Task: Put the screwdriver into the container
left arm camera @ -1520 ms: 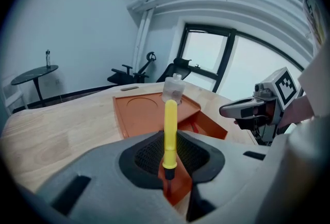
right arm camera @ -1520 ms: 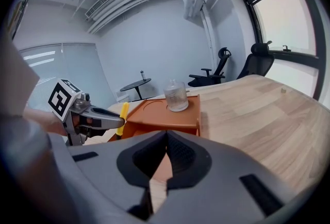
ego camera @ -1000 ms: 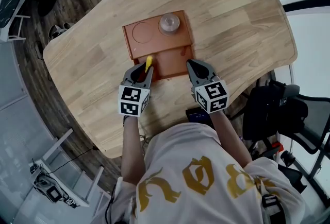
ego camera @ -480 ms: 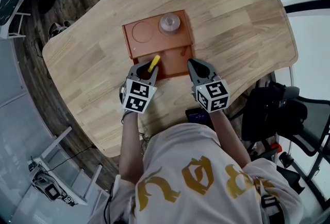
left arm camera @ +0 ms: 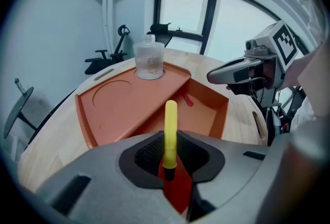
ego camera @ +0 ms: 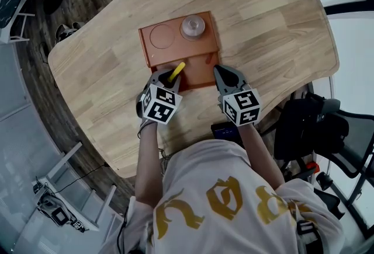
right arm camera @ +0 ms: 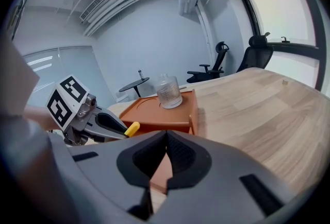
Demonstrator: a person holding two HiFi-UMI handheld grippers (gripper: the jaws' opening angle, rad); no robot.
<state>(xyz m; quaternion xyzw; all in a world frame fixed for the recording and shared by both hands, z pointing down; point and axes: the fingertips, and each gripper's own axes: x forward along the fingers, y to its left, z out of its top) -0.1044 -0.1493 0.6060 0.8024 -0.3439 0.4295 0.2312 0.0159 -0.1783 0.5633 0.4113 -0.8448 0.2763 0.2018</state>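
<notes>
A yellow-handled screwdriver sticks out of my left gripper, which is shut on it. The handle points up and right over the near-left part of the orange container, above its sunken front compartment. In the left gripper view the yellow handle rises straight from between the dark pads. My right gripper sits at the container's near right corner, shut with nothing in it. The right gripper view has the screwdriver's tip at the left.
A clear glass jar stands on the container's far right part, beside a round recess. A small red piece lies in the front compartment. The wooden table ends just behind both grippers. A black office chair stands at the right.
My left gripper has turned clockwise and shifted a little right, swinging the yellow handle further over the container's front compartment. The right gripper has stayed put.
</notes>
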